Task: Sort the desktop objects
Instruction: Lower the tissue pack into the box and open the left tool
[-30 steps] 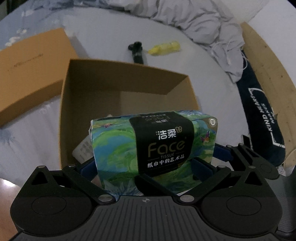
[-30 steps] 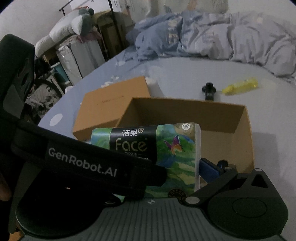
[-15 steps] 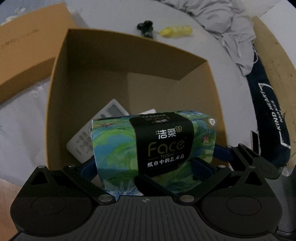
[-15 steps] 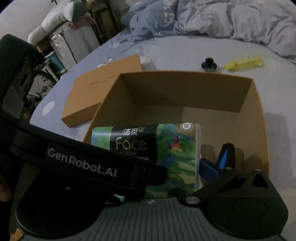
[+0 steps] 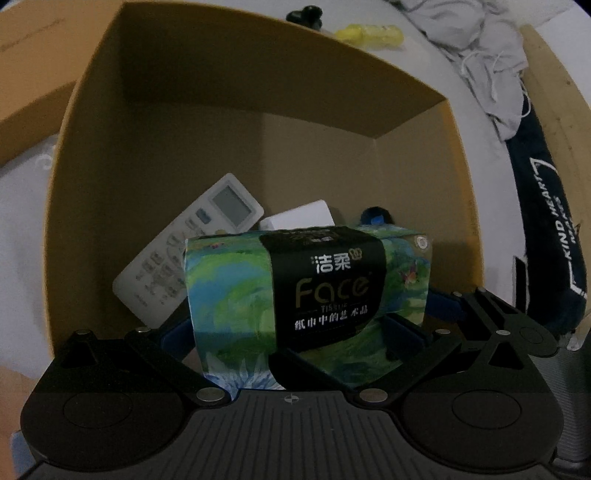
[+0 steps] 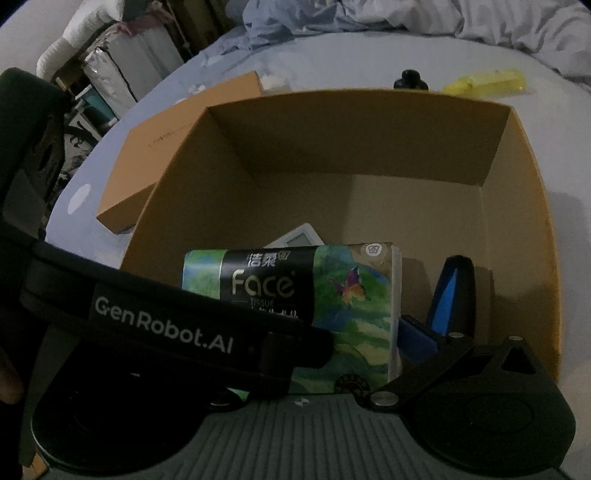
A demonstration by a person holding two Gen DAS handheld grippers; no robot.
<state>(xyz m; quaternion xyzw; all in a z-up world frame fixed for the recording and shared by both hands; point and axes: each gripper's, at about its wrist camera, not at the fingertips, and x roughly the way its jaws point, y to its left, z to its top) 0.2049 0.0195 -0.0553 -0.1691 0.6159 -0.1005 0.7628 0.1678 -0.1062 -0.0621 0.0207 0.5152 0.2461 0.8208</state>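
Rumpled grey bedding (image 6: 480, 22) lies on the bed; a navy printed cloth (image 5: 546, 236) drapes its wooden edge (image 5: 557, 96).

Remote (image 5: 188, 251) inside box (image 5: 96, 155), tissue pack (image 5: 306, 295) in front.

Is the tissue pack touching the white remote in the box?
Cannot tell. In the left wrist view the tissue pack overlaps the remote in the box, hiding any gap or contact. The right wrist view shows only a corner.

Dim bedroom, bed in use as the work surface

Pale sheet (image 6: 369, 55) fills the middle; rumpled duvet (image 6: 480, 18) upper right; cluttered shelving (image 6: 122, 62) upper left.
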